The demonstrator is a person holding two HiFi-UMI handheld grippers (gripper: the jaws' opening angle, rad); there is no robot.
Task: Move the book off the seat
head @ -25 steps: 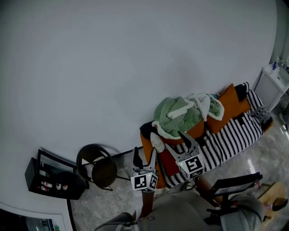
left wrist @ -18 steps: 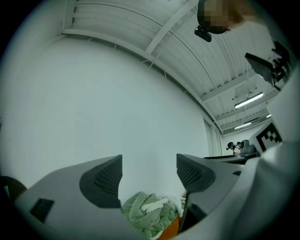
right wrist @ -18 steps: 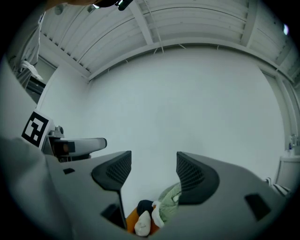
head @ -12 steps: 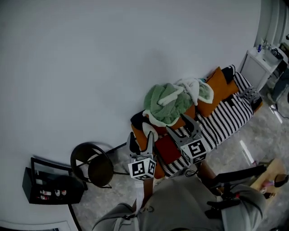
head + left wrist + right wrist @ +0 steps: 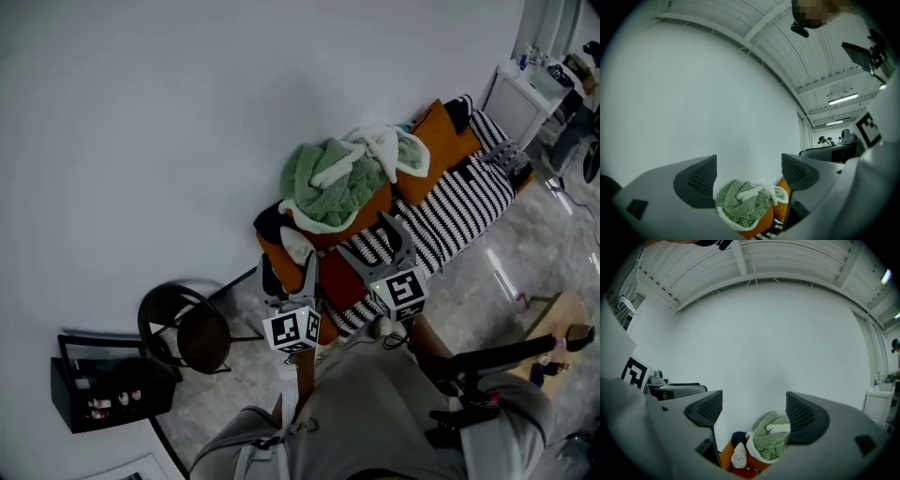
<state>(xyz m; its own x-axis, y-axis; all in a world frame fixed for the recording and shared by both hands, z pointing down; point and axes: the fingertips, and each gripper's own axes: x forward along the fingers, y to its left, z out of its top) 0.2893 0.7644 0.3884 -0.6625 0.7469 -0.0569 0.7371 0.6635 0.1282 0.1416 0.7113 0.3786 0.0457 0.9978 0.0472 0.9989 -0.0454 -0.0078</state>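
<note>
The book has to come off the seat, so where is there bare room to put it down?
The round stool beside the end of the sofa looks bare, and the floor in front of the sofa is open. The sofa's back is crowded: the green blanket and orange cushions lie heaped behind the book.
</note>
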